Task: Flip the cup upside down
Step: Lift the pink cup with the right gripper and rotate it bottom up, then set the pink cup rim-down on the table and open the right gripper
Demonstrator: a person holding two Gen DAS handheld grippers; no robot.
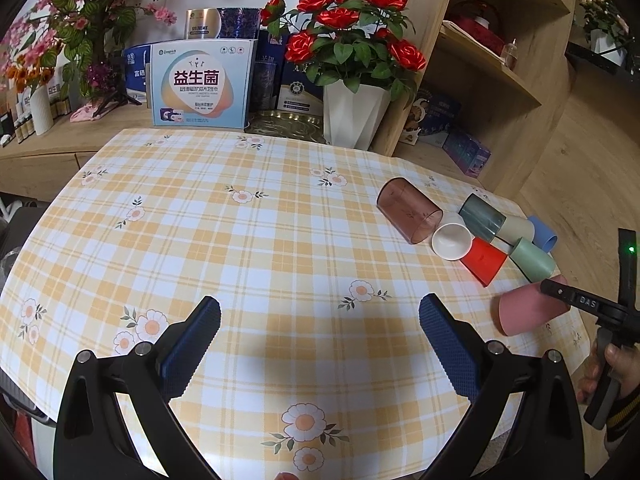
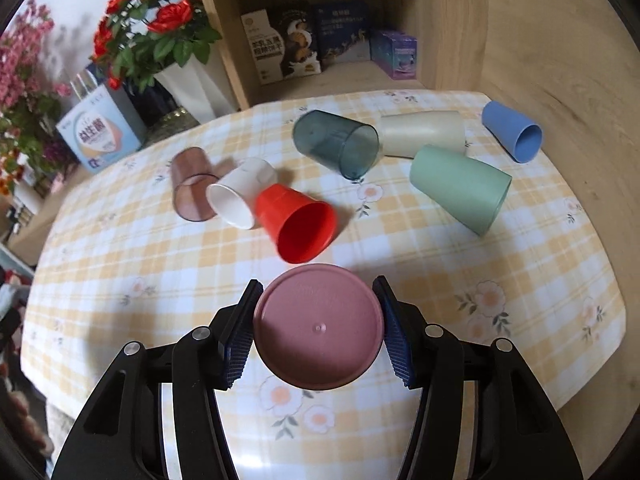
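On the checked counter [image 2: 420, 248] my right tool [image 2: 318, 330] grips the pink cup [image 2: 318, 326] by its sides, base toward my camera, long axis along the fingers (roughly level). My left tool [image 1: 320, 344] hangs released.

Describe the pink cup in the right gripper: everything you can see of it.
The dusty-pink, matte plastic cup is clamped between the blue ribbed pads of the right gripper, its round base, with a raised rim and small centre nub, facing the camera. The left wrist view shows it tilted sideways above the checked tablecloth, tapering toward the base. Its mouth is hidden. Only the pads visibly touch it.
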